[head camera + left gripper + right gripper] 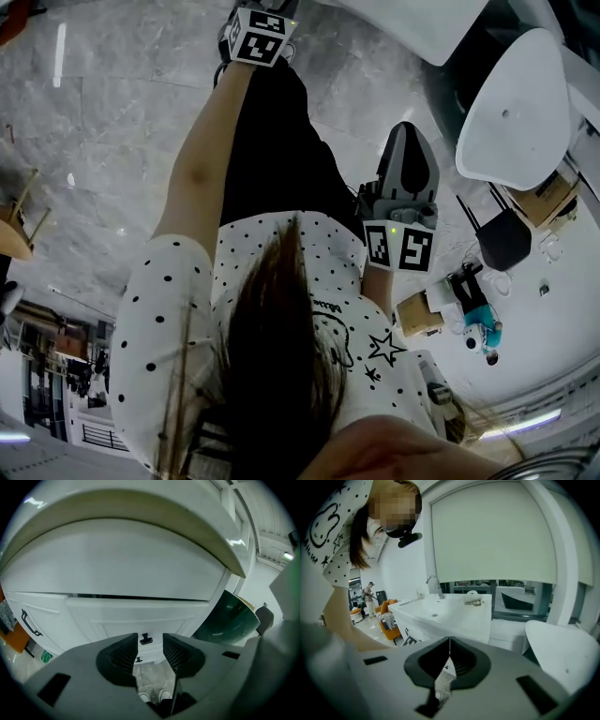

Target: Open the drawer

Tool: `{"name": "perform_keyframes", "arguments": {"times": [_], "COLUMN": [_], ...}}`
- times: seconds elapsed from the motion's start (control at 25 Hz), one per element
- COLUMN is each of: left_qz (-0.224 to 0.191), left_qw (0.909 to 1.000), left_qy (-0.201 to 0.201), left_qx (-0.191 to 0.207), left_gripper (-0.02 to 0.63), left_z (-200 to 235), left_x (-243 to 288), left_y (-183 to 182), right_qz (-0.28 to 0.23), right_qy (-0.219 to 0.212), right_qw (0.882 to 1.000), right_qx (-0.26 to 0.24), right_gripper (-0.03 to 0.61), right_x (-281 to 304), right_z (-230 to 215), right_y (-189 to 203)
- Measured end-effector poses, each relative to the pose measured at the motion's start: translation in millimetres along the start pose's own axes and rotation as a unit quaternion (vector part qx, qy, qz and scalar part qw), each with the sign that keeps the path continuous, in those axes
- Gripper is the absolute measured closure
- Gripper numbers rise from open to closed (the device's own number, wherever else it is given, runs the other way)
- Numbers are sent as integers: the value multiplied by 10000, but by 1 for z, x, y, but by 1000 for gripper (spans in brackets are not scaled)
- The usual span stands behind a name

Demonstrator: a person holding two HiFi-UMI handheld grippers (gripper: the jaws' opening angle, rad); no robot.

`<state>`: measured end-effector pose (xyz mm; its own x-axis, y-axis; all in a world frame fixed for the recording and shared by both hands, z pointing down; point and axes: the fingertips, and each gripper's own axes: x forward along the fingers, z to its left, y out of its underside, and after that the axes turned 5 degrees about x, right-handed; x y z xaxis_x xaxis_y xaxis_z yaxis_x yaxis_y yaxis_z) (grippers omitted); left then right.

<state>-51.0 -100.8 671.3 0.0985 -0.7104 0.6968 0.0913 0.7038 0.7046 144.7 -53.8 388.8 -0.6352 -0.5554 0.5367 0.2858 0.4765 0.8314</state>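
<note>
Left tool point(150, 652), jaws apart, faces the drawer handle point(146, 640); right tool point(449, 645) has jaws pressed together, empty.

Before you, the white drawer point(140, 616) sits directly under the overhanging curved countertop point(117, 522), with a thin dark gap running along its top edge. Its wide front is a flat panel with a recessed frame, standing upright and looking level with the cabinet door point(37, 616) at its left. A small dark handle point(146, 640) is fixed low on the front, near its middle.
</note>
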Motion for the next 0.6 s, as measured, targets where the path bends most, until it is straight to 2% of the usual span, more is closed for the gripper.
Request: {"name": "perform_keyframes", "arguments": {"times": [0.12,0.32,0.6], "left_qz": [113,300,327], "left_qw": [9999,9990,9986], "left_qy": [-109,-261,-402], "left_qx": [9,-208,-75], "left_gripper": [460,460,460], "left_z": [3,17,22], "left_x": [20,42,51], "left_y": [6,16,12], "right_qz": [60,175,298], "right_qy": [35,54,128], "right_qw": [10000,9998,9993], "right_qx": [61,124,186], "right_gripper": [565,565,565], "right_x": [0,2,-1], "right_z": [-2,4,5], "right_y": [1,2,7]}}
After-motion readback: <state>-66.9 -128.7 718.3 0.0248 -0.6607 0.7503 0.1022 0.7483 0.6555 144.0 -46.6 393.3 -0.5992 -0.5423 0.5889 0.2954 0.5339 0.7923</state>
